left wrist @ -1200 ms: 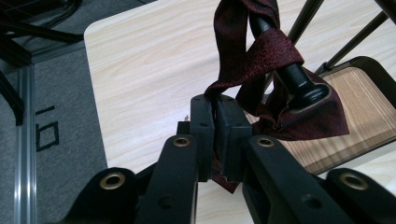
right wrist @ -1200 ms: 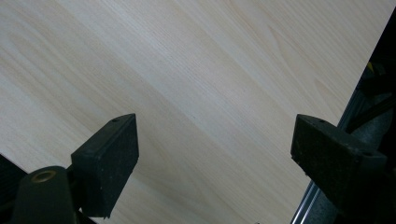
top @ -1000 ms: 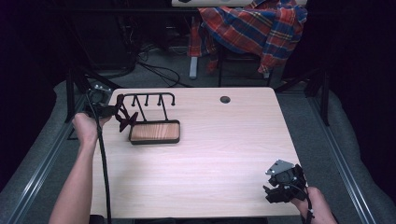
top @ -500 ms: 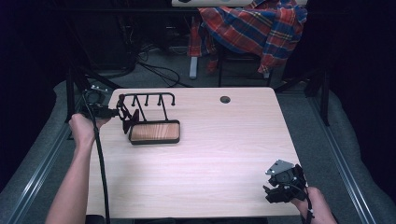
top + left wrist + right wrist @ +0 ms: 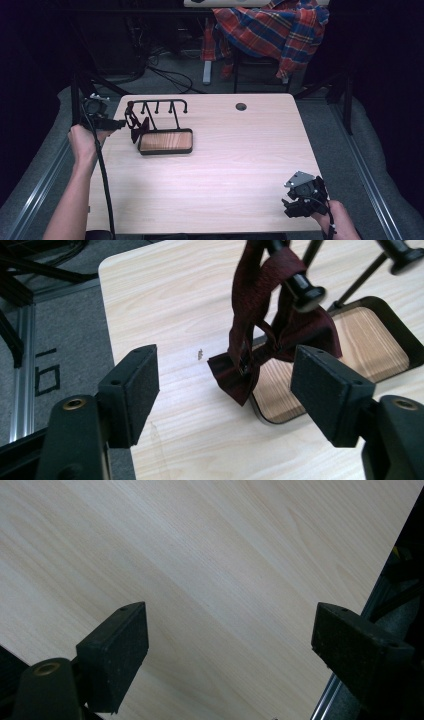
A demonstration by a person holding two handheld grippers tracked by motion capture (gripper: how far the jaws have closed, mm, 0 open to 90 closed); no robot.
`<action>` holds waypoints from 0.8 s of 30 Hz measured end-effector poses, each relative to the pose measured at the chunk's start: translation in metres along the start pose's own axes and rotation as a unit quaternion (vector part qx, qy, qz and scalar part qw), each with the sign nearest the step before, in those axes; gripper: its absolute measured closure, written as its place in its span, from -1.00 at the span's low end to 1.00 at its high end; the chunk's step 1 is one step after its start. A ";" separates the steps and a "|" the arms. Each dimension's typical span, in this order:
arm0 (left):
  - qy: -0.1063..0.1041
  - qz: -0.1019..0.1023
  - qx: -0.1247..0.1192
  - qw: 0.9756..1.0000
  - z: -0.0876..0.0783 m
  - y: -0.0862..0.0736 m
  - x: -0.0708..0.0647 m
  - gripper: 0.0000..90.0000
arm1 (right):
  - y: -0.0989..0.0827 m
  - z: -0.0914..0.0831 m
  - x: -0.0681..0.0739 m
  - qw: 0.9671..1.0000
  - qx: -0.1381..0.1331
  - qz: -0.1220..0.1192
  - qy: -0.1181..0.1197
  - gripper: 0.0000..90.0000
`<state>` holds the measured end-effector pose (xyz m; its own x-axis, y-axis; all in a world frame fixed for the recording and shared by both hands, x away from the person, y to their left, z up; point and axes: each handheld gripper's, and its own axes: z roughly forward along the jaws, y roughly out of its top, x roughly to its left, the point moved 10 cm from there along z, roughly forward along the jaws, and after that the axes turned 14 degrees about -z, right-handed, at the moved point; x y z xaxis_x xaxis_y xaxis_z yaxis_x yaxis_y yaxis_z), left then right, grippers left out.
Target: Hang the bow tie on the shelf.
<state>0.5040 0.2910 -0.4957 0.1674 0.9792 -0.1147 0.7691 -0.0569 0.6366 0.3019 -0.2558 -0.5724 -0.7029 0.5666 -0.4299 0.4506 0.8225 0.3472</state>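
The jaws of the left gripper (image 5: 225,395) stand apart with nothing pressed between them; they have just been opening, and the dark red bow tie (image 5: 272,342) hangs free beyond their tips, not touched by either pad. In the left gripper view the bow tie's strap is looped over one black peg of the rack (image 5: 300,287), the leftmost one as the high view shows it, and the bow itself dangles below, its lower corner reaching down to the near edge of the rack's wooden base tray (image 5: 370,340) and the worktop (image 5: 165,305) just beside it. In the high view the left gripper (image 5: 107,122) is held by the person's left hand (image 5: 85,142) at the left edge of the worktop, pointing level toward the rack (image 5: 157,107), close to the hanging bow tie (image 5: 135,125) but apart from it. The rack stands upright at the back left of the worktop, a row of pegs on a black bar above the dark-rimmed tray. The jaws of the right gripper (image 5: 230,650) are also wide apart and empty, looking down on bare pale wood near the worktop's edge. In the high view the right gripper (image 5: 302,197) sits at the front right corner, well apart from the rack. A small round hole (image 5: 241,106) lies near the worktop's back edge, and a plaid cloth (image 5: 270,30) is draped over a chair behind it.
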 end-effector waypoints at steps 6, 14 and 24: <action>-0.007 0.007 -0.003 1.000 -0.010 -0.008 -0.004 -0.49 | 0.000 0.000 0.000 1.000 0.000 -0.001 -0.001 -0.67; -0.020 0.026 0.001 0.999 -0.024 -0.023 -0.012 -0.56 | 0.000 0.000 -0.001 1.000 0.002 0.000 -0.001 -0.67; -0.027 0.036 0.002 0.999 -0.035 -0.042 -0.024 -0.67 | -0.001 -0.001 -0.001 1.000 0.000 0.003 -0.005 -0.67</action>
<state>0.4464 0.2763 -0.4933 0.2556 0.9606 -0.1088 0.7565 -0.1287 0.6412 0.3020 -0.2570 -0.5715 -0.6946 0.5720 -0.4362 0.4548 0.8190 0.3499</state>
